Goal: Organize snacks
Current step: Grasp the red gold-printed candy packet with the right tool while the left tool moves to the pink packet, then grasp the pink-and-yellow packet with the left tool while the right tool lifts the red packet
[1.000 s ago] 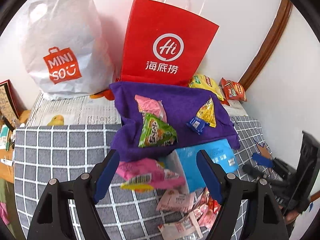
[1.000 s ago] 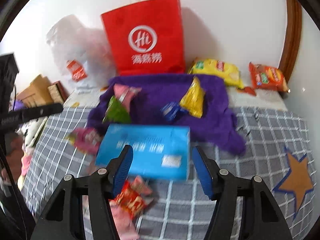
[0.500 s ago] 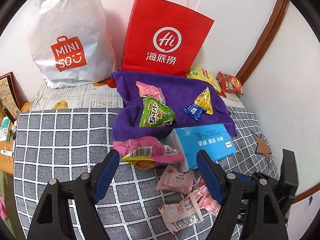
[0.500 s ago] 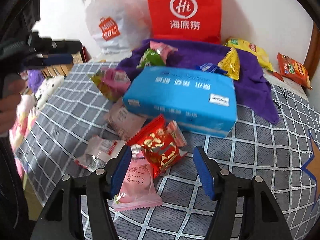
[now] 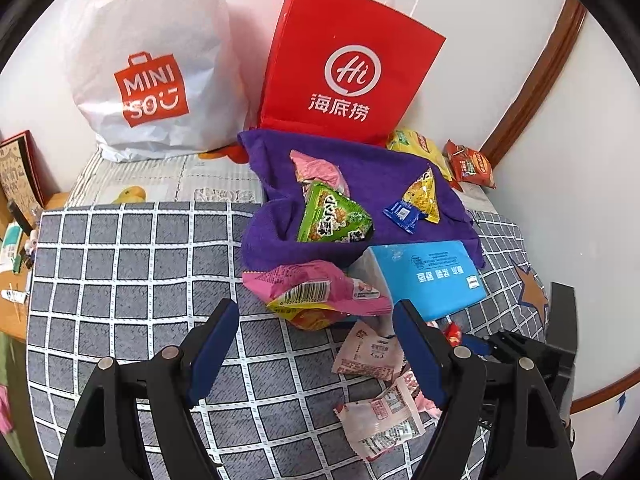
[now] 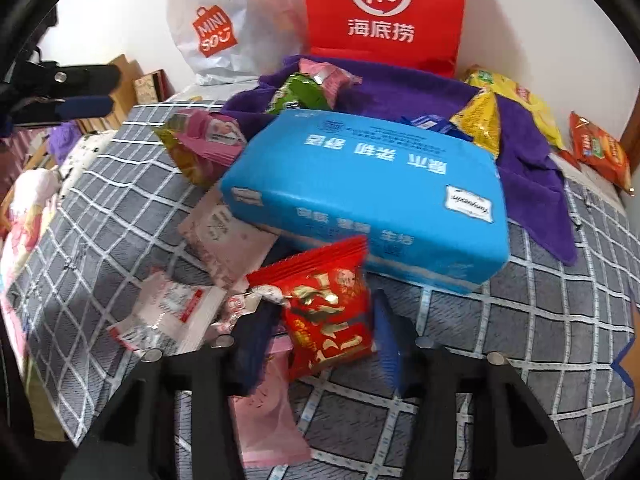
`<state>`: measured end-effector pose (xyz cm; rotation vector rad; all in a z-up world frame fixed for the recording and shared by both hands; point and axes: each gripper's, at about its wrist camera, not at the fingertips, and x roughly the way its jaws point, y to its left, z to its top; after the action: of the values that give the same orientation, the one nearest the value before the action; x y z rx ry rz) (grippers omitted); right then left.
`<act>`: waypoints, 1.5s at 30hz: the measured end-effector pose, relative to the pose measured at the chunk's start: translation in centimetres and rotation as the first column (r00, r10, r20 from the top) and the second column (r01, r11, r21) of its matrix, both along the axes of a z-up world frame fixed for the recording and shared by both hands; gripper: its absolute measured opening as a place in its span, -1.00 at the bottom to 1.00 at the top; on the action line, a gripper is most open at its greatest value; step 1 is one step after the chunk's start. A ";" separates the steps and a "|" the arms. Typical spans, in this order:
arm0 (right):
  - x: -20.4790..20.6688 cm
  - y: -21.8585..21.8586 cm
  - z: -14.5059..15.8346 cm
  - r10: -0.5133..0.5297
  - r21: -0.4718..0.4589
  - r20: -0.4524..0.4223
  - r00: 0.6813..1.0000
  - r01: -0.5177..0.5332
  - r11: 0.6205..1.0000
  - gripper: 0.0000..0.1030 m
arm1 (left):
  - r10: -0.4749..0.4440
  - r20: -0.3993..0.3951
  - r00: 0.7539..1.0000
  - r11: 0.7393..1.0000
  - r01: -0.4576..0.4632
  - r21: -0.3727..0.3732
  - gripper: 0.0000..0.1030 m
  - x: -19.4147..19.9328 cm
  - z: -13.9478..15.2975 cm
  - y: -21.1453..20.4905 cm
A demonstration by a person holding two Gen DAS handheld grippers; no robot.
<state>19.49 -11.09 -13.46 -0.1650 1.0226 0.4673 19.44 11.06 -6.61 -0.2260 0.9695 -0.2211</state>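
Grey checked bedding (image 5: pixel 132 248) spreads beneath both tongs, blue tissue box (image 6: pixel 372 200) ahead of the right gripper (image 6: pixel 320 344), whose narrowed jaws flank a red snack packet (image 6: pixel 328 308), while the left gripper (image 5: pixel 316 344) gapes wide, empty.

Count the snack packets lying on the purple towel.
4: a pink packet at the back, a green packet before it, a yellow packet to the right, a small blue packet beside it. Folds may hide more.
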 end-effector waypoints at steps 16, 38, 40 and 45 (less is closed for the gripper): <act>-0.5 -6.5 2.1 -0.194 0.036 0.050 0.980 0.192 0.981 -0.17 | -0.064 -0.015 0.998 0.997 0.065 0.051 0.51 1.8 -3.3 -1.9; 0.7 -8.9 -0.9 -0.273 -0.010 -0.013 0.962 0.273 0.962 -0.17 | -0.061 -0.103 0.993 0.998 0.064 0.022 0.44 6.0 -6.4 -3.1; 0.7 -8.9 -0.9 -0.274 -0.011 -0.010 0.962 0.274 0.962 -0.17 | -0.053 -0.101 0.993 0.998 0.056 0.025 0.35 5.7 -6.2 -2.8; 0.5 -9.0 -0.7 -0.280 -0.003 -0.013 0.960 0.280 0.960 -0.17 | -0.050 -0.096 0.994 0.999 0.051 0.007 0.23 4.6 -5.8 -2.3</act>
<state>19.94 -20.05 -14.21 -0.0169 1.0401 0.2097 24.02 8.77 -12.45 -0.2045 1.0717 -0.2537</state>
